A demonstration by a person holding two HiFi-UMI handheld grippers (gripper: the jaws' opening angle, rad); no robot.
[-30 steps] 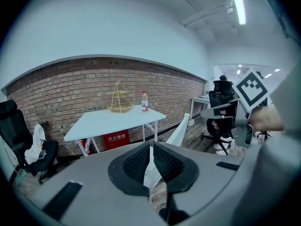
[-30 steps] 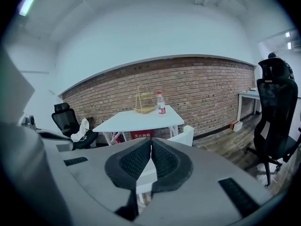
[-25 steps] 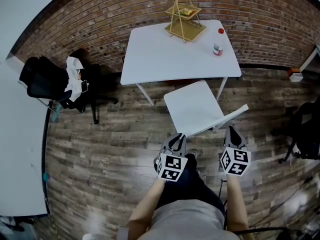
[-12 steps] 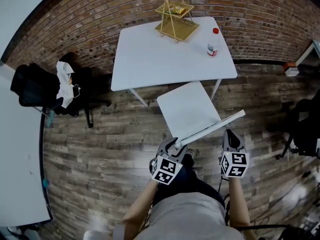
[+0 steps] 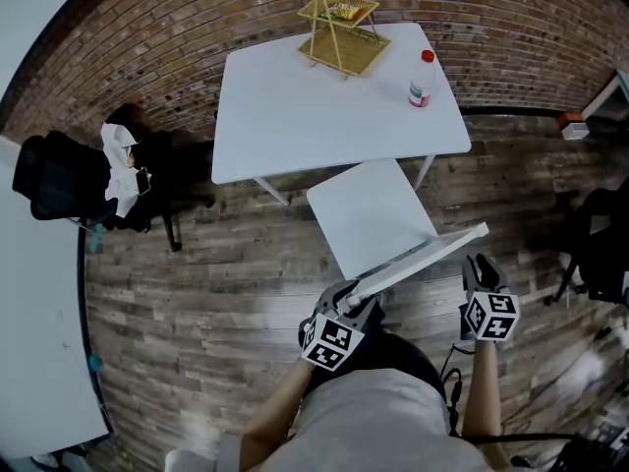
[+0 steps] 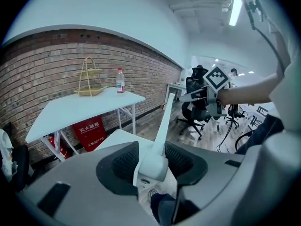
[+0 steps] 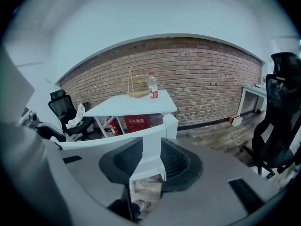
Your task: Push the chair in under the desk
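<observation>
The white chair (image 5: 369,214) stands in front of the white desk (image 5: 295,116), its seat's far edge at the desk's front edge. Its backrest (image 5: 423,257) faces me. My left gripper (image 5: 346,298) is at the backrest's left end, and that corner (image 6: 151,161) sits between the parted jaws with a thin gap at the left pad. My right gripper (image 5: 481,262) hangs just short of the backrest's right end. Its jaws are opening, and the backrest's end (image 7: 155,135) shows in line with the gap ahead of the pads.
On the desk stand a wire basket (image 5: 342,28) and a bottle (image 5: 421,79). A black office chair with a white cloth (image 5: 69,180) is at the left, another black chair (image 5: 600,244) at the right. A red box (image 7: 136,121) sits under the desk.
My left gripper has come up from below onto the backrest's left corner. My right gripper has drifted right, toward the backrest's right end.
</observation>
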